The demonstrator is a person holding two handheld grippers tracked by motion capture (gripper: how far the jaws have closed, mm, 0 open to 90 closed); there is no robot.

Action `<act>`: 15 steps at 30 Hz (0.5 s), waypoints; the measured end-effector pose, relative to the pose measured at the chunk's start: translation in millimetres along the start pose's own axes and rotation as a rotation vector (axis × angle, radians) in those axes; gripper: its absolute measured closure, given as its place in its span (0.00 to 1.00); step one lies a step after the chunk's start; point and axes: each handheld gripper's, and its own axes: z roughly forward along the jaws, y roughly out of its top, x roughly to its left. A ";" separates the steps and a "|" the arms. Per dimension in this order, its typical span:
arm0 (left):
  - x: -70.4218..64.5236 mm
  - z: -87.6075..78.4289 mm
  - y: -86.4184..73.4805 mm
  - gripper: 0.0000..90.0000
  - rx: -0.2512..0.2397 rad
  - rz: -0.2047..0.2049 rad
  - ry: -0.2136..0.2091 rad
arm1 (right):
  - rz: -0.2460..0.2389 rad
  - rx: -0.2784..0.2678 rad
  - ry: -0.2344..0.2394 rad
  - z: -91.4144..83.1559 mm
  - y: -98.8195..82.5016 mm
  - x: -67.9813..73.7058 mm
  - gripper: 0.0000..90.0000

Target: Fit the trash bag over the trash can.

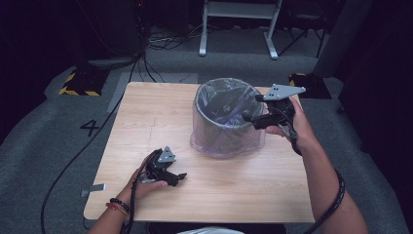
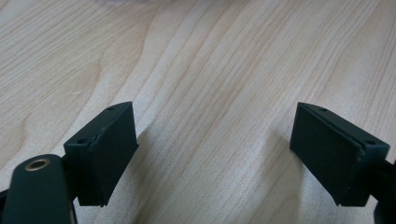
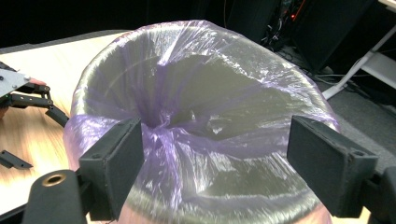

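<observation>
Beside the bin (image 1: pixel 225 117), right gripper (image 1: pixel 247 117) gapes wide, empty.

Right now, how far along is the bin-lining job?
Done: the purple bag lines the bin, its edge folded over the rim. In hand: the right gripper, jaws open, sits at the rim. The left gripper rests open on the table. Left: possibly smoothing wrinkles.

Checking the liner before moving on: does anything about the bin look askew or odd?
The purple bag is bunched and twisted at the near rim of the bin, sagging inward instead of lying smooth. Nothing looks spilled or damaged.
</observation>
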 end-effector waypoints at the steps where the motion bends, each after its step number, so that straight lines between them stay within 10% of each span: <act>1: 0.0 0.0 0.0 0.16 0.000 0.000 0.000 | -0.004 0.001 0.001 -1.4 -1.2 0.5 0.21; 15: 0.0 0.0 0.0 0.16 0.000 0.000 0.000 | -0.039 0.011 -0.006 -22.1 -25.0 8.0 0.20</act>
